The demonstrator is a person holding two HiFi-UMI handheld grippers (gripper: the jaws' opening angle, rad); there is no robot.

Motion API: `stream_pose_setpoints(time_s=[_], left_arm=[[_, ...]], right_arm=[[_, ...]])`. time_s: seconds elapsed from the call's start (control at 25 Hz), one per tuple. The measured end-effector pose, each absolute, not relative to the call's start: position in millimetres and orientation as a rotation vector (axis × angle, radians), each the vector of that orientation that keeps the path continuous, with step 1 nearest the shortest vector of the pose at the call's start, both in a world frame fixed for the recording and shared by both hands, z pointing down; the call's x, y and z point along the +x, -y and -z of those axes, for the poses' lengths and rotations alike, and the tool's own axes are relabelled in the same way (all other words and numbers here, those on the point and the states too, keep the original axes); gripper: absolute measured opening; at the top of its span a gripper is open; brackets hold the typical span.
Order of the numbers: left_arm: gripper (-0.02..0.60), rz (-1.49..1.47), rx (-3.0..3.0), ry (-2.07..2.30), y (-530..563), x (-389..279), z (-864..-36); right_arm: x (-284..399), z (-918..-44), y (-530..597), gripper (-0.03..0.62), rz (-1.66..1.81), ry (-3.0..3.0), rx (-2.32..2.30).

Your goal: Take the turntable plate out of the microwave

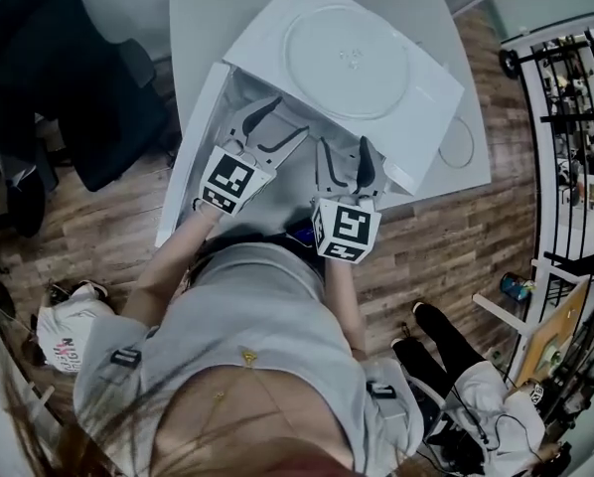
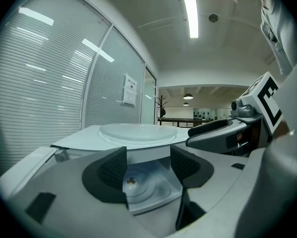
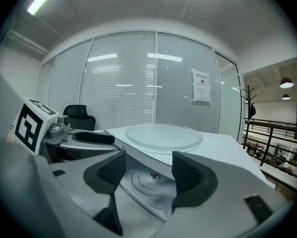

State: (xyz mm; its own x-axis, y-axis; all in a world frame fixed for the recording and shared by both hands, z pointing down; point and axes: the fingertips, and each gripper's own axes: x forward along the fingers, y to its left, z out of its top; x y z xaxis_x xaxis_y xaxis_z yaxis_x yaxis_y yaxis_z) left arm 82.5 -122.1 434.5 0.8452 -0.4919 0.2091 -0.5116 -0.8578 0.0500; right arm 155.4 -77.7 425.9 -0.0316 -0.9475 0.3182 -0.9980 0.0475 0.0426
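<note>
The clear glass turntable plate (image 1: 345, 61) lies flat on top of the white microwave (image 1: 428, 99), also seen in the left gripper view (image 2: 138, 131) and the right gripper view (image 3: 163, 135). The microwave door (image 1: 191, 152) hangs open to the left. Inside the bare cavity only the small drive hub (image 2: 132, 181) (image 3: 152, 175) shows. My left gripper (image 1: 275, 127) (image 2: 148, 165) and right gripper (image 1: 344, 162) (image 3: 148, 170) hover side by side in front of the opening. Both are open with nothing between their fingers.
The microwave stands on a pale table (image 1: 200, 8) with a round pale object (image 1: 456, 142) at its right corner. A black office chair (image 1: 69, 78) stands left. A person (image 1: 476, 386) sits low right, near a black railing (image 1: 575, 117). Glass walls with blinds lie beyond.
</note>
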Motion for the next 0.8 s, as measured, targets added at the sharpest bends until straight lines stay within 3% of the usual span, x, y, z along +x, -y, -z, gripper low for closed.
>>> stream_pose_setpoints(time_s=[0.8], left_arm=[[0.273, -0.351, 2.927, 0.507, 90, 51, -458]], right_arm=[[124, -432, 20, 0.278, -0.406, 1.984, 2.167]])
